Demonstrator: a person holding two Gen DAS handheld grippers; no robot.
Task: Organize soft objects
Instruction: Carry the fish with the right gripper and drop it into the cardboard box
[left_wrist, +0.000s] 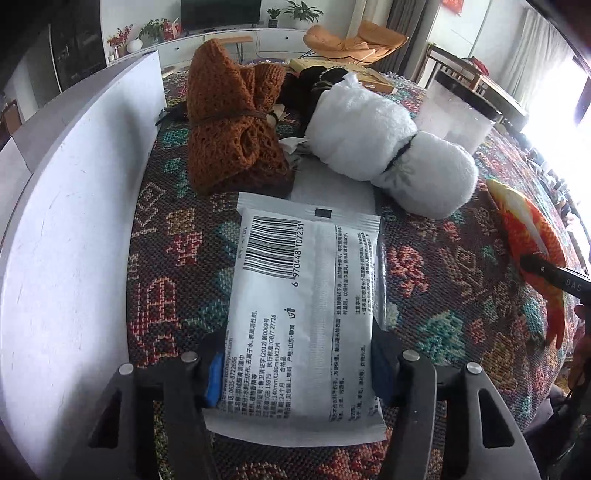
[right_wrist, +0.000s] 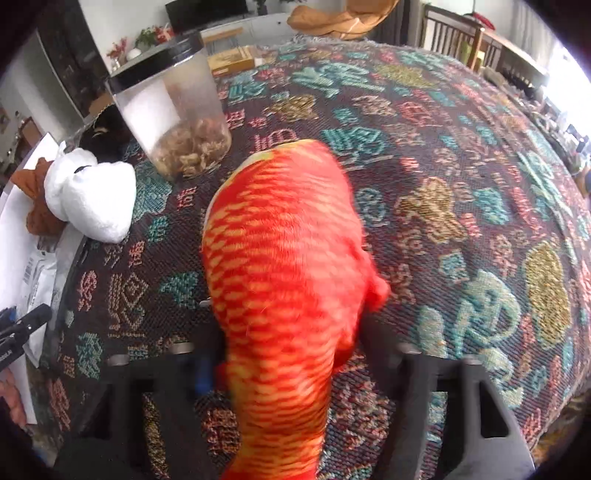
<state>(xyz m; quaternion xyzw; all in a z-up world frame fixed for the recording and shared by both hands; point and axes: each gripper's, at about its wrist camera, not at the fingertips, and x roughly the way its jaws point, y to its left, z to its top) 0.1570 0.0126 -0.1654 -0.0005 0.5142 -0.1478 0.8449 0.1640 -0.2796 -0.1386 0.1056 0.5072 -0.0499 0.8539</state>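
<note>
A white wipes pack (left_wrist: 306, 295) with a barcode lies on the patterned cloth, and my left gripper (left_wrist: 299, 354) is shut on its near end, blue pads pressing both sides. Beyond it sit a brown knitted bundle (left_wrist: 229, 129) tied with a cord and a white fluffy bundle (left_wrist: 384, 147) tied with a black band. An orange-red plush fish (right_wrist: 280, 266) fills the right wrist view, with my right gripper (right_wrist: 291, 354) shut on its tail part. The left wrist view shows the same fish (left_wrist: 528, 236) at the right edge.
A white board or box wall (left_wrist: 74, 221) stands along the left. A clear plastic jar (right_wrist: 173, 110) with a black lid and brownish contents stands behind the white bundle. A dark soft item (left_wrist: 314, 85) lies further back. The patterned cloth (right_wrist: 461, 184) stretches to the right.
</note>
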